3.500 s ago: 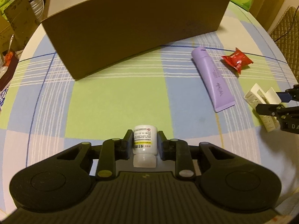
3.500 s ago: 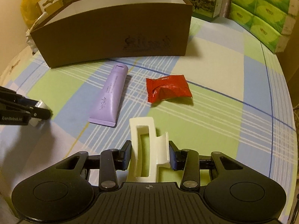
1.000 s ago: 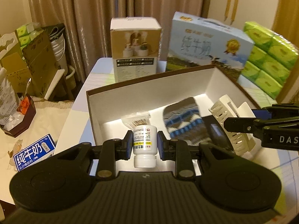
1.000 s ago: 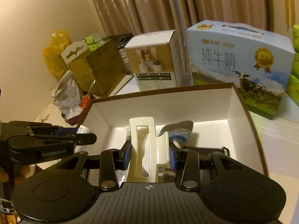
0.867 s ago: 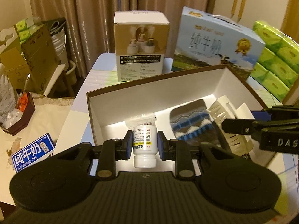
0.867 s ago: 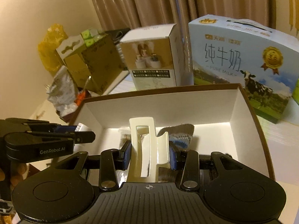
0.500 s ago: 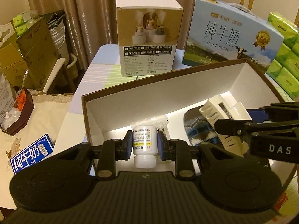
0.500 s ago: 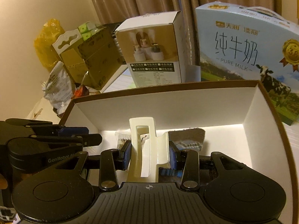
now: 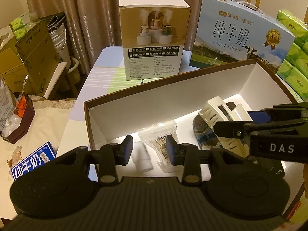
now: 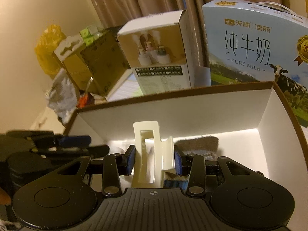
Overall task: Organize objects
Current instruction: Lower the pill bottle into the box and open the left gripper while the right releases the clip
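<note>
The brown box [image 9: 173, 96] with white inner walls lies open below both grippers. My left gripper [image 9: 149, 150] is over its left end, jaws opening and apart. The white medicine bottle [image 9: 142, 158] lies loose on the box floor under them, touching neither pad. My right gripper [image 10: 154, 160] hangs over the box's middle with the cream hair clip [image 10: 152, 150] upright between its blue pads. Its jaws are opening, but both pads still touch the clip. The left wrist view shows the hair clip [image 9: 215, 109] above a knitted sock [image 9: 202, 134].
A bag of cotton swabs [image 9: 161, 136] and a black item [image 9: 273, 167] also lie in the box. Behind it stand a humidifier carton [image 9: 154, 38], a milk case [image 9: 240, 38] and green tissue packs [image 9: 294, 57]. Cardboard boxes [image 9: 34, 57] stand off the table's left.
Both grippers came forward and down over the box. The left jaws spread and the bottle dropped out onto the box floor. The hair clip stays between the right pads.
</note>
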{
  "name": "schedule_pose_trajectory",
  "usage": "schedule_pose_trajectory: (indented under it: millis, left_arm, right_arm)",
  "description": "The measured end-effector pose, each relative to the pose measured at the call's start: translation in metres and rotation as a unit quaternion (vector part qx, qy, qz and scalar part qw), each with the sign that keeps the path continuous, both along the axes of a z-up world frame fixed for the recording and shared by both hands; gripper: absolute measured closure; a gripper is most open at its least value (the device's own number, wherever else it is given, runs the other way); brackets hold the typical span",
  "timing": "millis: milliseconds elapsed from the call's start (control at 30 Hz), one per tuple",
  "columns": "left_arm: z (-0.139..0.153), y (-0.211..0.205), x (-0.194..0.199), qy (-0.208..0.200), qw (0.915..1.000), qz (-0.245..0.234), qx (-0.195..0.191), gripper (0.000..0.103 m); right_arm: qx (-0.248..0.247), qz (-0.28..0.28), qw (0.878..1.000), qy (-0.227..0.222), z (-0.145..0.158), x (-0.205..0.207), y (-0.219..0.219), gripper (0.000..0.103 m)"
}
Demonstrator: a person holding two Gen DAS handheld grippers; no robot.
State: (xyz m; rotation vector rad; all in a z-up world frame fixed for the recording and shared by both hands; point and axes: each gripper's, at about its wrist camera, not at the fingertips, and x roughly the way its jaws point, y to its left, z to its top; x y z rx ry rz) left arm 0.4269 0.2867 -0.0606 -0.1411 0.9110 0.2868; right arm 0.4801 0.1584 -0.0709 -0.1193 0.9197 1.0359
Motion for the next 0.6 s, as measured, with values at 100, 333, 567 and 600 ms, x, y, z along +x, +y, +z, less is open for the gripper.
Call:
schedule_pose_trajectory:
  millis: [100, 333, 567, 600]
  left_arm:
    - [0.002, 0.000, -0.001, -0.002, 1.0000, 0.000, 0.000, 0.066]
    - [0.010, -0.002, -0.011, -0.010, 0.9999, 0.004, -0.003, 0.046]
    - [0.022, -0.011, -0.028, -0.019, 0.9998, 0.004, -0.008, 0.032]
    - [0.024, -0.014, -0.030, -0.019, 0.9998, 0.003, -0.009, 0.030]
  right_arm:
    - [0.026, -0.017, 1.000, -0.005, 0.007, 0.000, -0.006, 0.035]
    - [0.012, -0.011, 1.000, -0.026, 0.019, -0.002, -0.023, 0.033]
    - [0.004, -0.017, 0.999, -0.037, 0.026, -0.006, -0.052, 0.015]
    - [0.004, -0.017, 0.999, -0.038, 0.027, -0.007, -0.056, 0.012]
